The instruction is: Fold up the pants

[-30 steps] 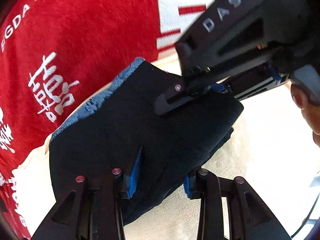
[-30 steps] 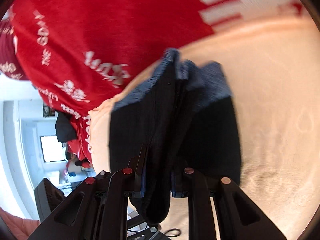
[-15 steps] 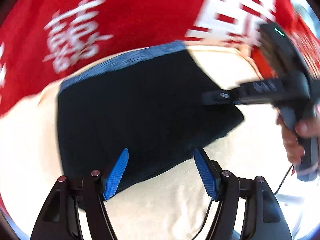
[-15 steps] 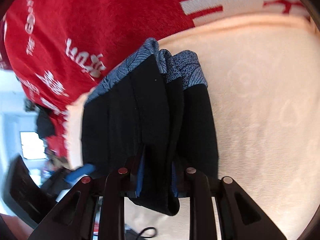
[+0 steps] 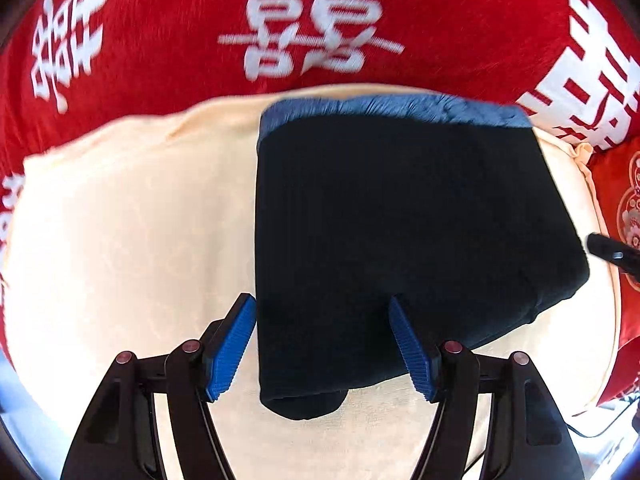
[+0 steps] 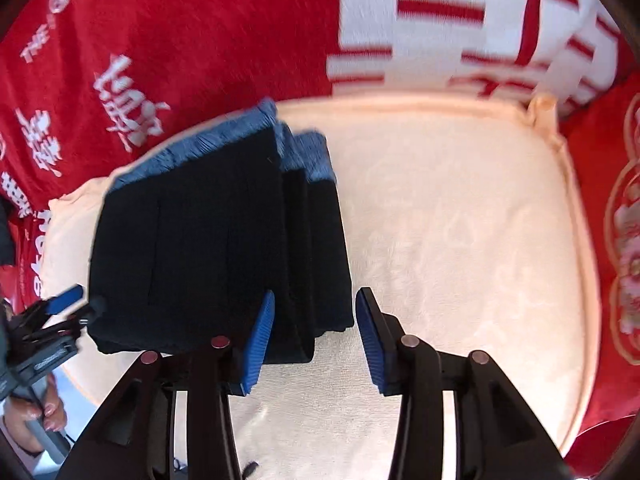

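The dark navy pants point(image 5: 392, 232) with a blue waistband lie folded into a compact stack on a cream cushion point(image 5: 120, 240). My left gripper point(image 5: 322, 340) is open, its blue pads on either side of the stack's near edge, holding nothing. In the right wrist view the folded pants point(image 6: 216, 248) show their stacked layers, waistband at the far end. My right gripper point(image 6: 314, 332) is open at the stack's near right corner, empty. The left gripper's tip point(image 6: 64, 300) shows at the left there; the right gripper's tip point(image 5: 612, 254) shows at the right edge of the left wrist view.
A red blanket point(image 5: 200, 40) with white characters lies behind the cream cushion point(image 6: 460, 220). A red patterned cushion point(image 6: 612, 220) is at the right. A hand point(image 6: 36, 420) holds the left gripper's handle at lower left.
My right gripper has opened and let go of the folded pants, which now rest on the cushion. My left gripper opened earlier and has drawn back; both views have swung round.
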`<act>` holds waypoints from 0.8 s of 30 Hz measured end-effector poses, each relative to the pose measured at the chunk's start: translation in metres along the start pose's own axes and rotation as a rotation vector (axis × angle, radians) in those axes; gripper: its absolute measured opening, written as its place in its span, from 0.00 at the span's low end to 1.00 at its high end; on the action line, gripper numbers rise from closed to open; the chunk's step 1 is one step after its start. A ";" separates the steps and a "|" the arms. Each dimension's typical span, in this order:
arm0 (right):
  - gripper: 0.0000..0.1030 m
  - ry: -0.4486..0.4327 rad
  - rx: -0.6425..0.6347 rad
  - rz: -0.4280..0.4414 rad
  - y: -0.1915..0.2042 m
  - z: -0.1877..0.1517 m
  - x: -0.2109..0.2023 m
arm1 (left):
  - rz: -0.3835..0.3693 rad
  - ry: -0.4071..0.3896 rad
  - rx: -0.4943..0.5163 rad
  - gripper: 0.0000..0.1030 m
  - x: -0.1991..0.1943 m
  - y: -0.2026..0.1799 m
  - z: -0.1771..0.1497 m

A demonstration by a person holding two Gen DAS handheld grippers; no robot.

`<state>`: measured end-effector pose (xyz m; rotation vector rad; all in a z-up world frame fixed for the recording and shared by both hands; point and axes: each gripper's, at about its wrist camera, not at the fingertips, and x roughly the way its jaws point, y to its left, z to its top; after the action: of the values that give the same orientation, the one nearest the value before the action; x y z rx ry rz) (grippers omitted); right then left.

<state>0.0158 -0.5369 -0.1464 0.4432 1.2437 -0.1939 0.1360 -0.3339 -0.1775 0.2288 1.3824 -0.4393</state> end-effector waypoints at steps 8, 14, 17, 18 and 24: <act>0.36 0.087 -0.080 -0.015 0.028 -0.016 0.032 | -0.034 0.024 -0.034 0.80 0.010 0.011 -0.004; 0.37 0.115 0.031 0.013 0.009 -0.024 0.027 | -0.038 0.030 -0.010 0.80 0.010 0.007 -0.003; 0.37 0.123 0.019 -0.011 0.009 -0.030 0.020 | -0.047 0.042 -0.022 0.80 0.010 0.008 -0.001; 0.37 0.126 0.021 -0.014 0.013 -0.030 0.021 | -0.046 0.042 -0.017 0.80 0.010 0.007 -0.001; 0.37 0.146 0.037 -0.039 0.013 -0.034 0.018 | -0.053 0.047 -0.008 0.80 0.010 0.007 0.000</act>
<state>-0.0035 -0.5090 -0.1690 0.4717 1.3942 -0.2207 0.1408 -0.3291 -0.1881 0.1978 1.4384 -0.4747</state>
